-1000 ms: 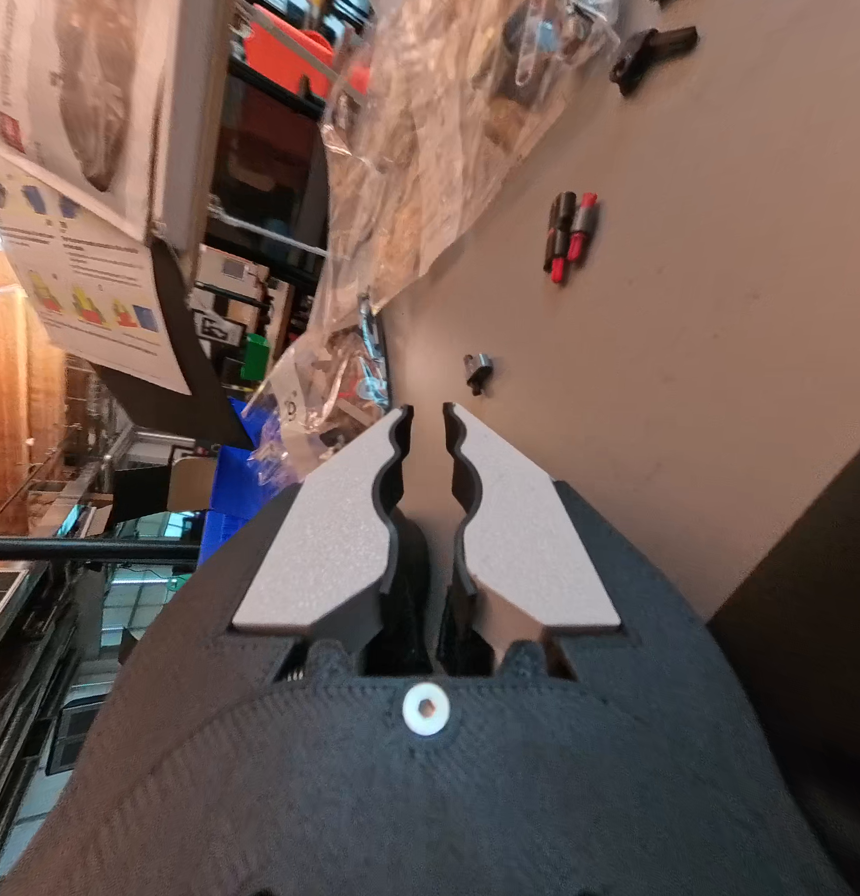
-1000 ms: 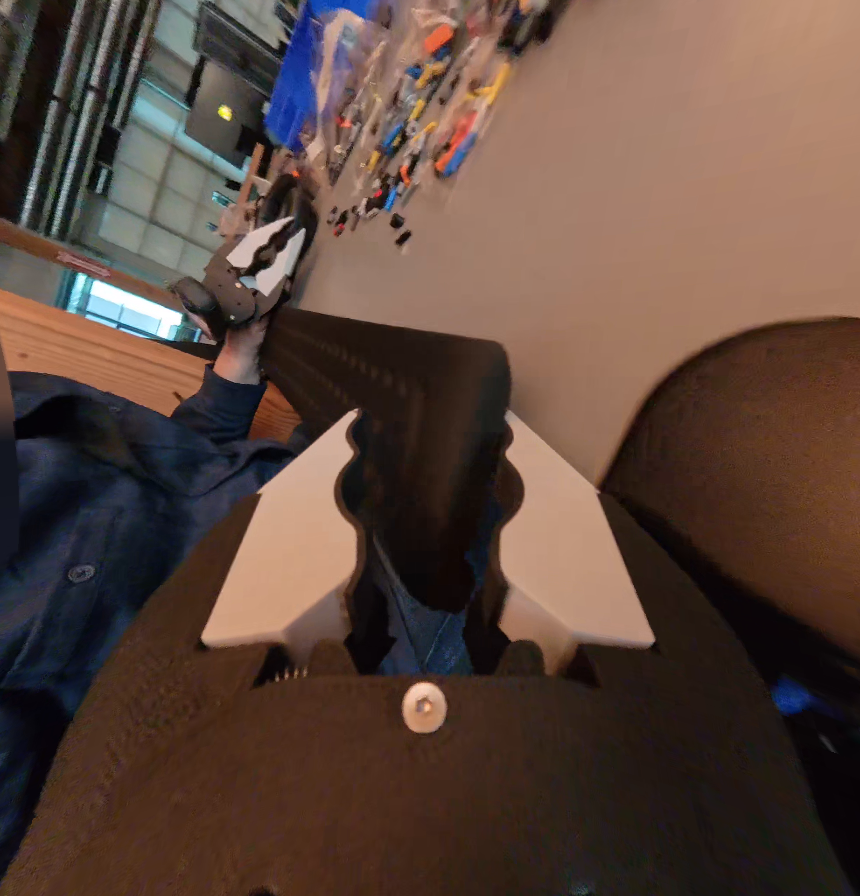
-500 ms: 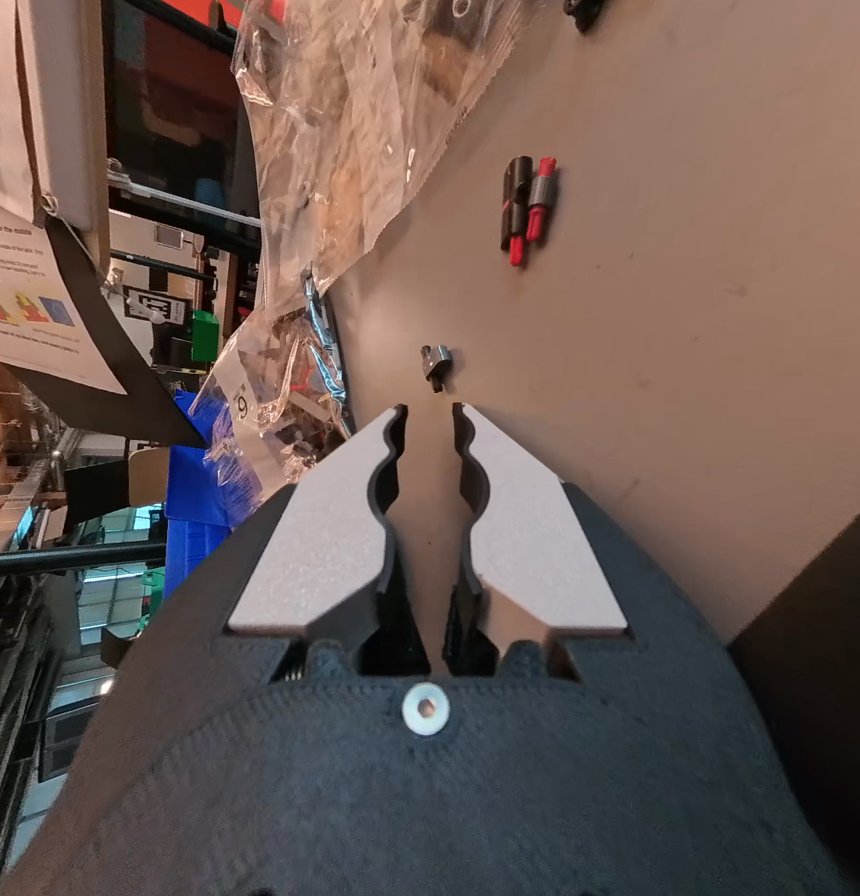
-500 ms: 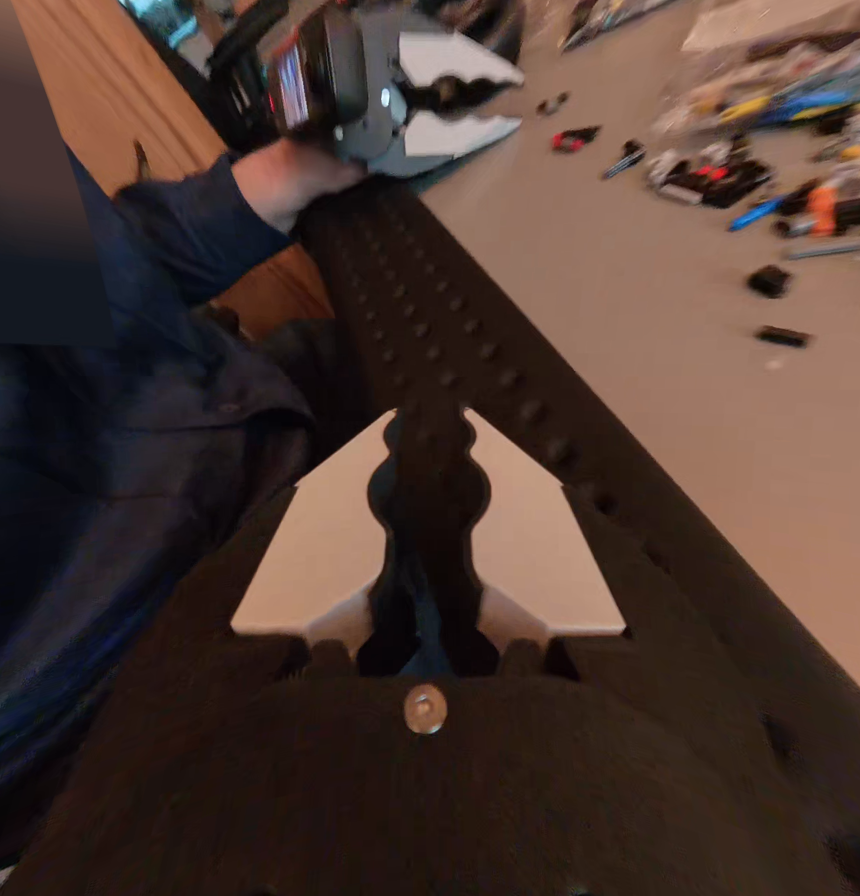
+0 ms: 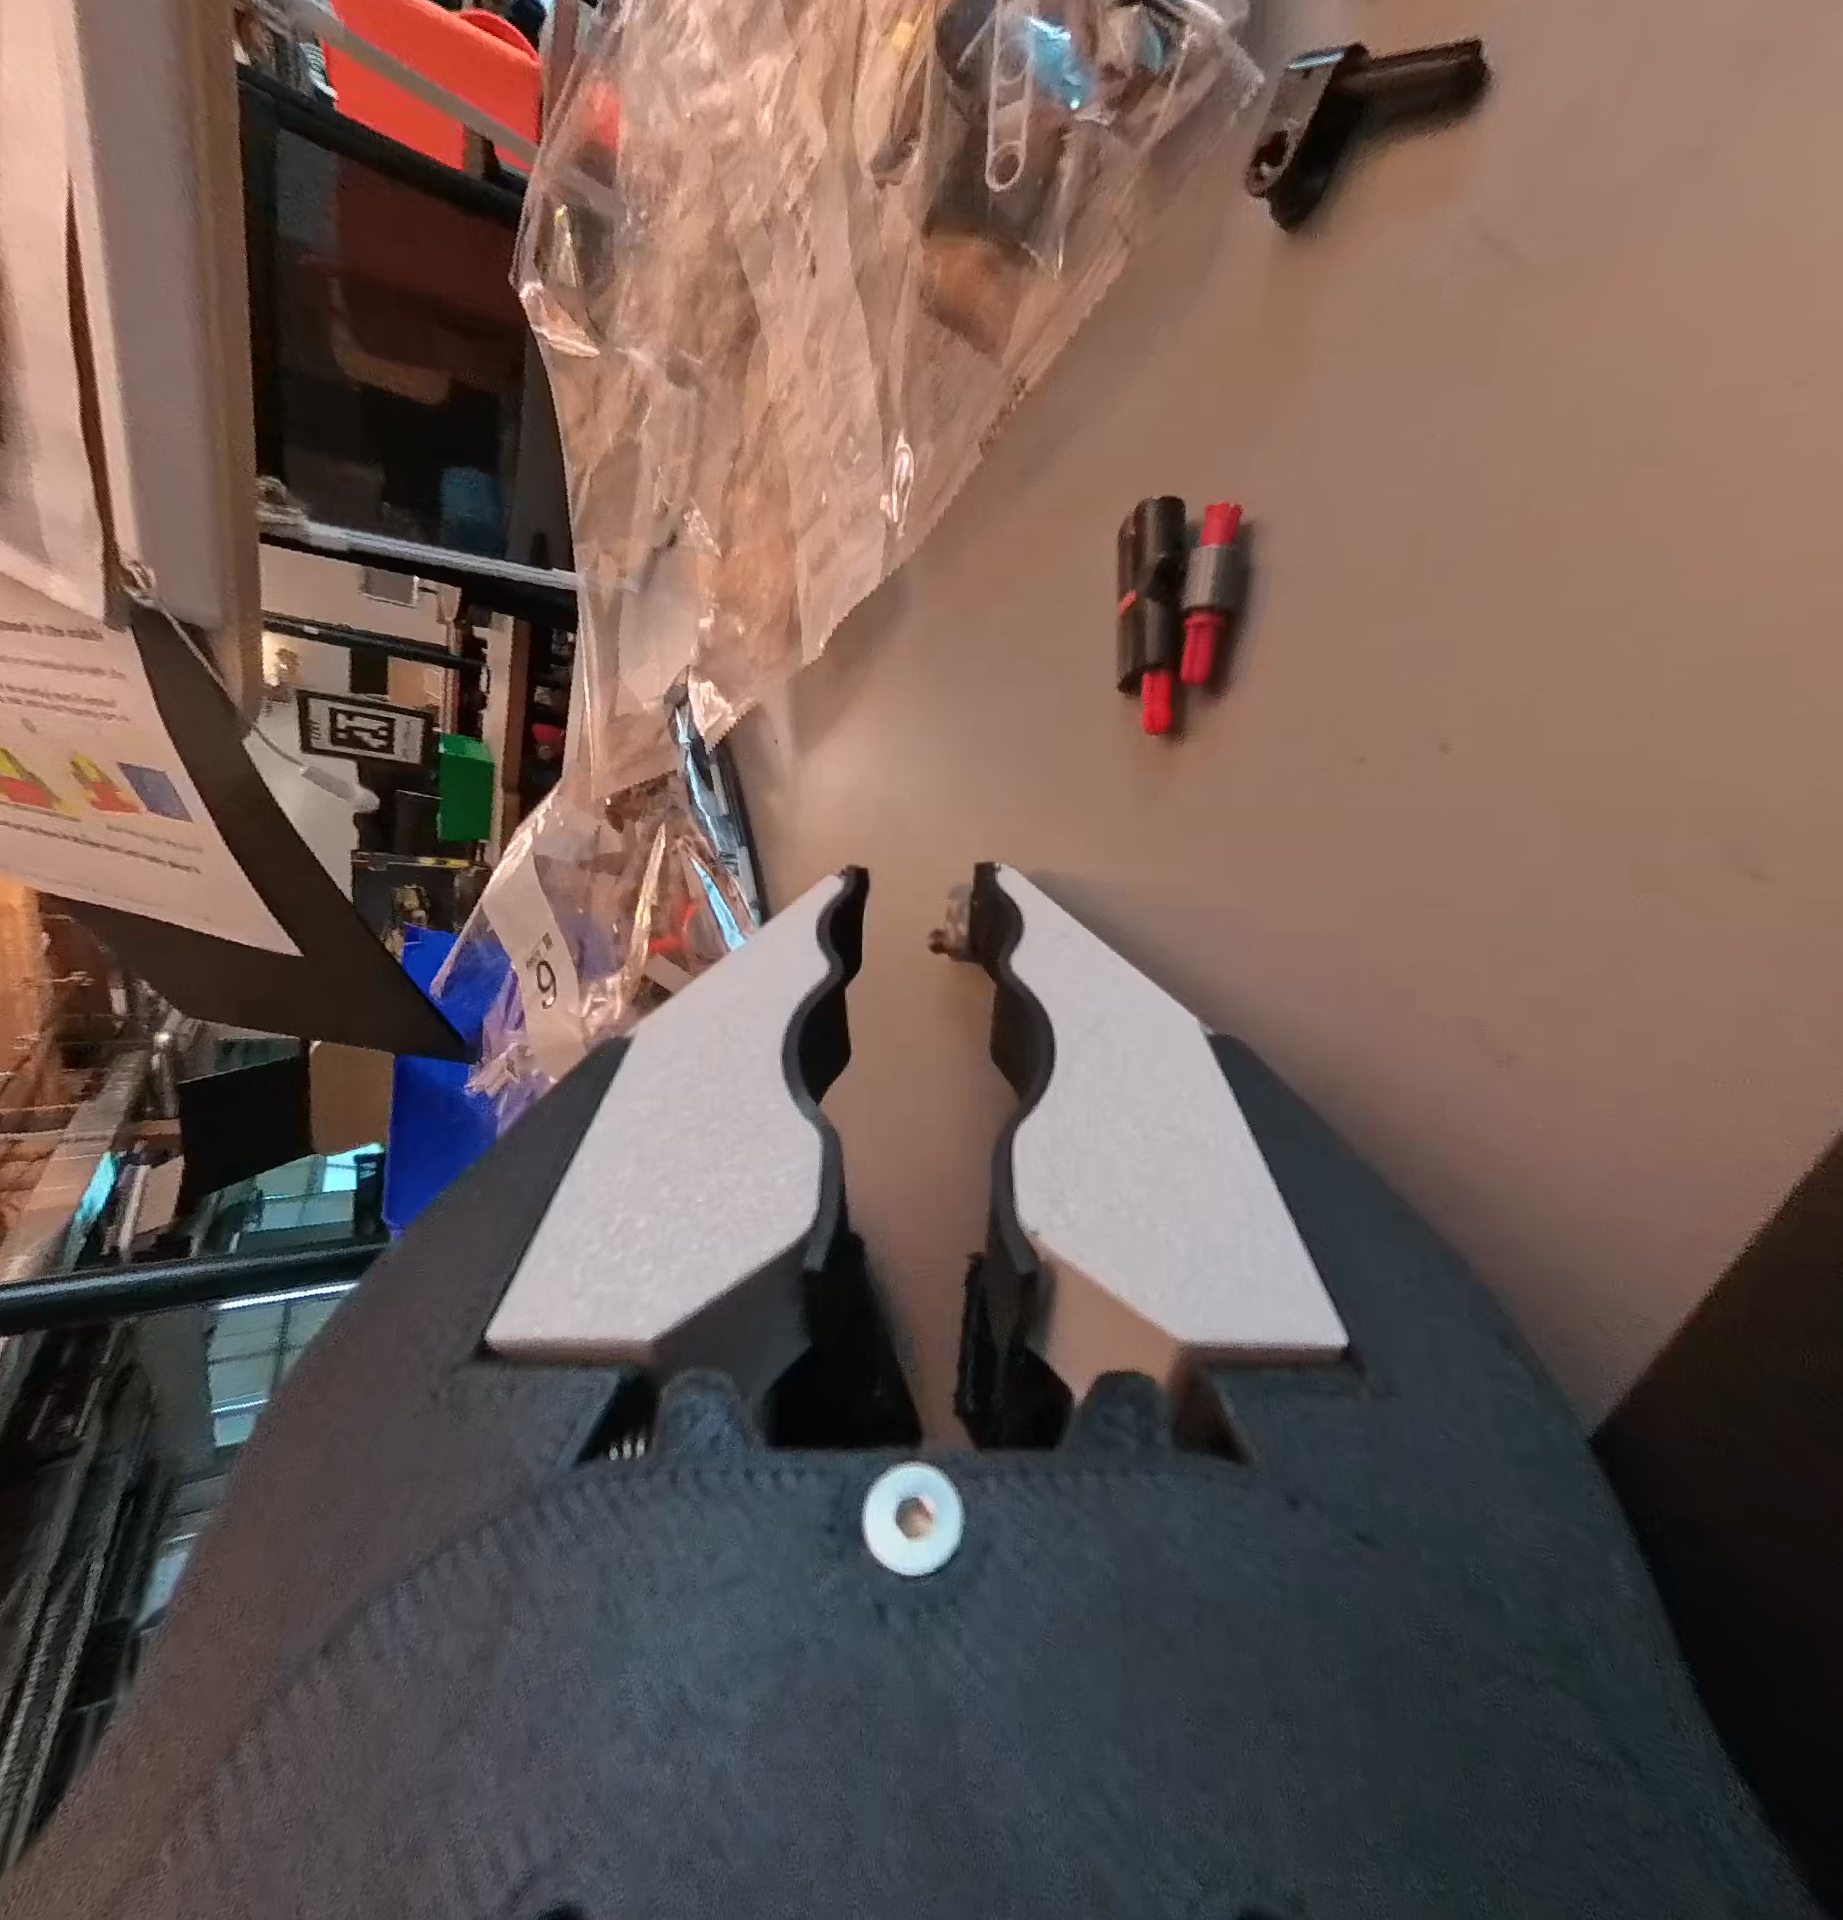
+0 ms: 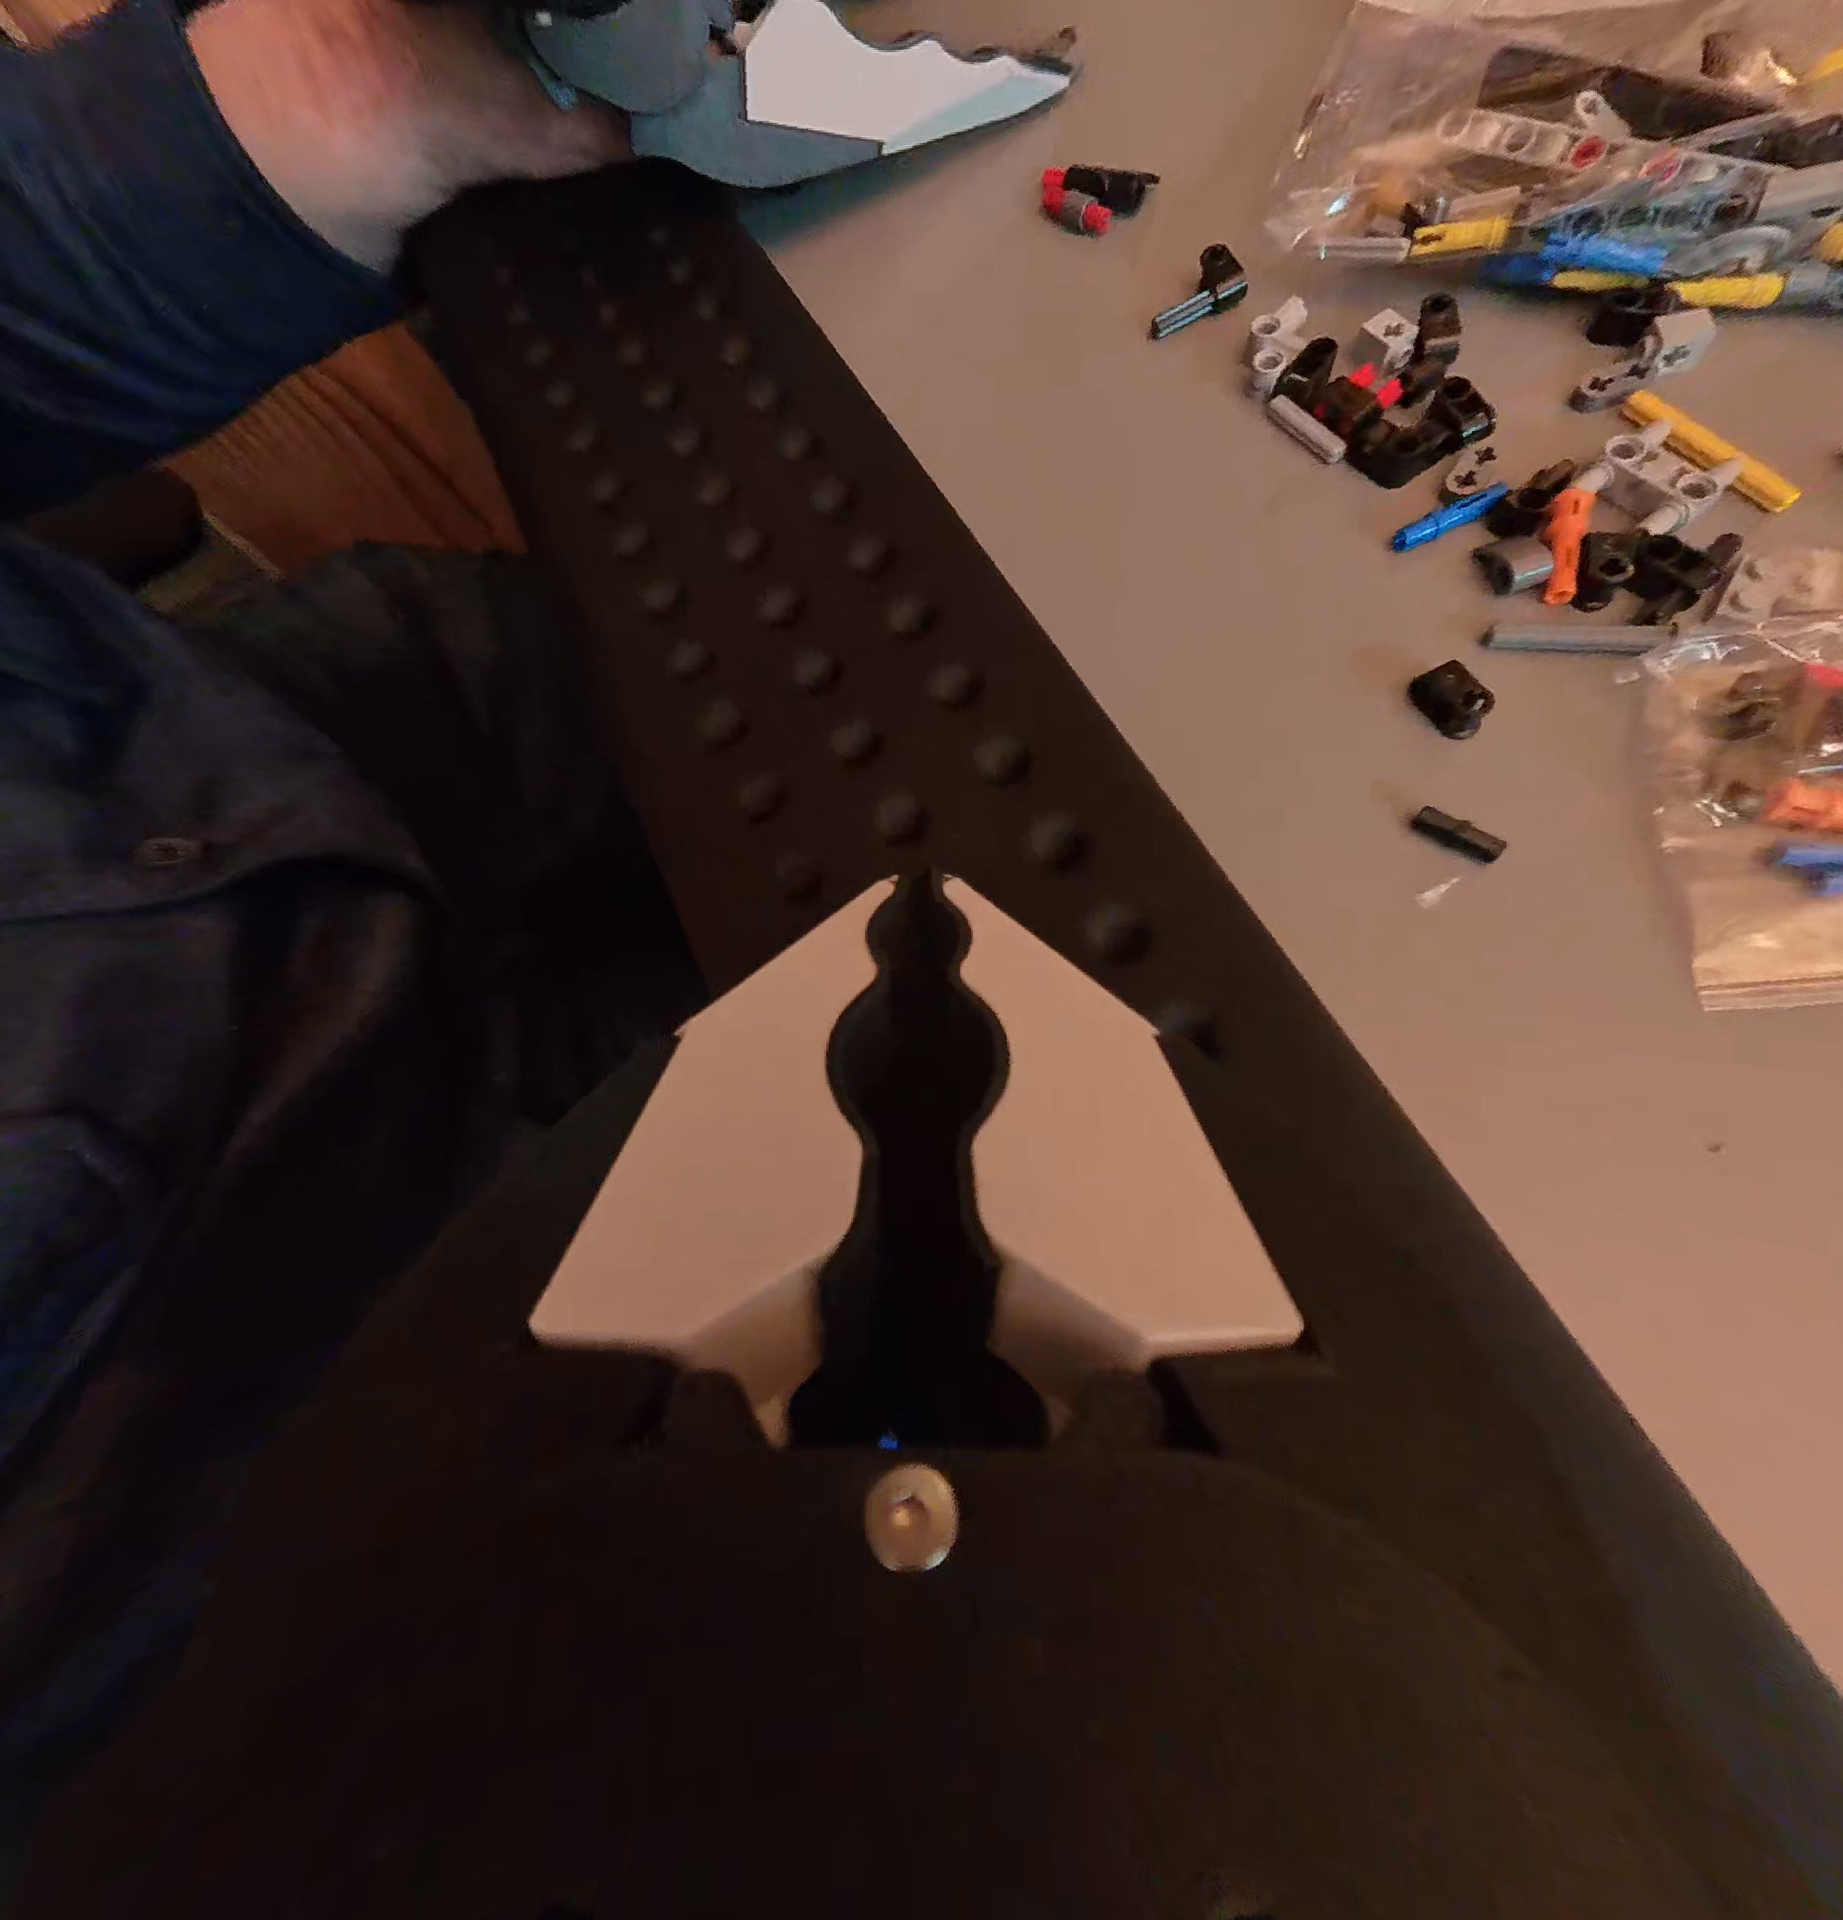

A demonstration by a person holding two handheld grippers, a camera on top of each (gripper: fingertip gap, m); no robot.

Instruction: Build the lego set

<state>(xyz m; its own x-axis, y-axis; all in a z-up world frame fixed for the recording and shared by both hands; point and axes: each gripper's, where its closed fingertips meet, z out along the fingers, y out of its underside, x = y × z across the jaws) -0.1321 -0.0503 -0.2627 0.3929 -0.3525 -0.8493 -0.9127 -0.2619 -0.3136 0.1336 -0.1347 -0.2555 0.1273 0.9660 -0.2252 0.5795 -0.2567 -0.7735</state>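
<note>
My left gripper (image 5: 917,883) is open, low over the grey table (image 5: 1468,987). A small grey connector piece (image 5: 946,920) lies between its tips, against the right fingertip. A little black, grey and red pin assembly (image 5: 1171,613) lies farther ahead to the right. My right gripper (image 6: 922,883) is shut and empty, hovering over the table's black perforated edge (image 6: 771,582). The right wrist view also shows the left gripper (image 6: 1052,57) at the top, the pin assembly (image 6: 1088,197), and a pile of loose lego pieces (image 6: 1416,416).
Clear plastic bags of parts (image 5: 792,312) lie ahead left of the left gripper, with an instruction booklet (image 5: 65,623) propped beyond. A black angled piece (image 5: 1353,114) lies far right. More parts bags (image 6: 1623,177) (image 6: 1790,810) sit right of the loose pile. A person's dark blue sleeve (image 6: 117,260) is at left. Across from one pair of fingers to the other is roughly 30 cm.
The left gripper has moved forward, so the small grey piece now sits between its tips. The right gripper has shut and swung round to face the table and loose pieces.
</note>
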